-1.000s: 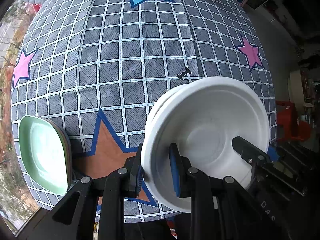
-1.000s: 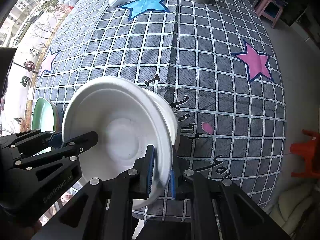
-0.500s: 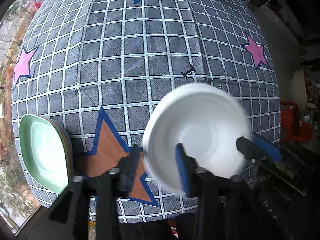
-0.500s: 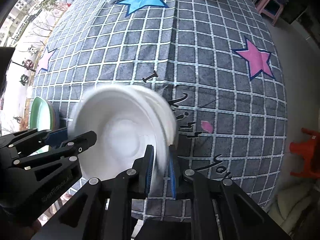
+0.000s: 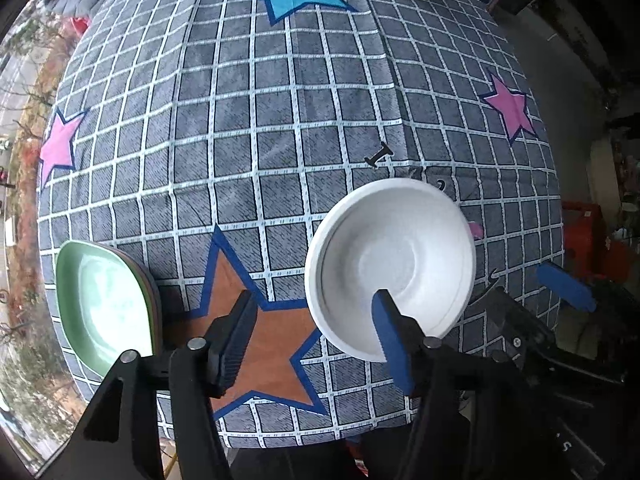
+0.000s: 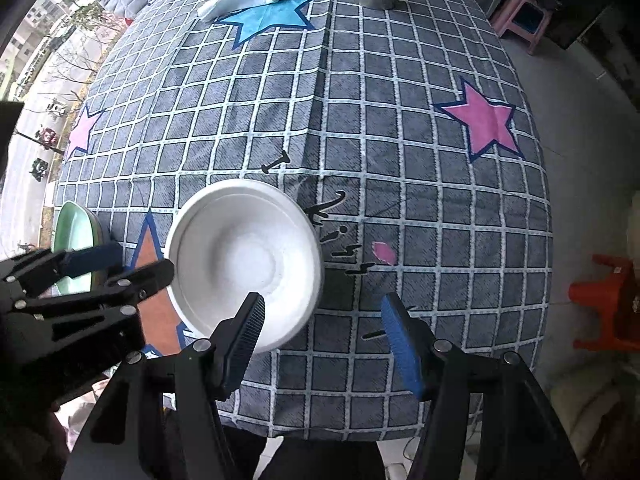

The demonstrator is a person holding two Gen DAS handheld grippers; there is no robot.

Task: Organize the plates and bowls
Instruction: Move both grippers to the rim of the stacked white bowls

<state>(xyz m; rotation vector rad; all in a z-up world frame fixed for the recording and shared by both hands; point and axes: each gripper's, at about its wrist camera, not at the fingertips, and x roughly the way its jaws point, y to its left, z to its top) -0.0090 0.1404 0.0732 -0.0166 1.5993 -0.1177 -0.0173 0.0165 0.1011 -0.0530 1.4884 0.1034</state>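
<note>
Black script lettering is printed on the checked tablecloth (image 6: 400, 128) — a serif capital "I" (image 6: 275, 161) is read clearly in both views, just beyond the far rim of the white bowl (image 6: 244, 256). Further cursive letters (image 6: 346, 246) are seen beside the bowl in the right wrist view; their word cannot be made out. A character resembling "5" (image 5: 566, 446) is seen on the dark gripper body at the lower right of the left wrist view — too partial to be read.

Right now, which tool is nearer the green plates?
Left. The left tool hangs between the green plates and white bowl; the right tool hangs beyond the bowl.
</note>
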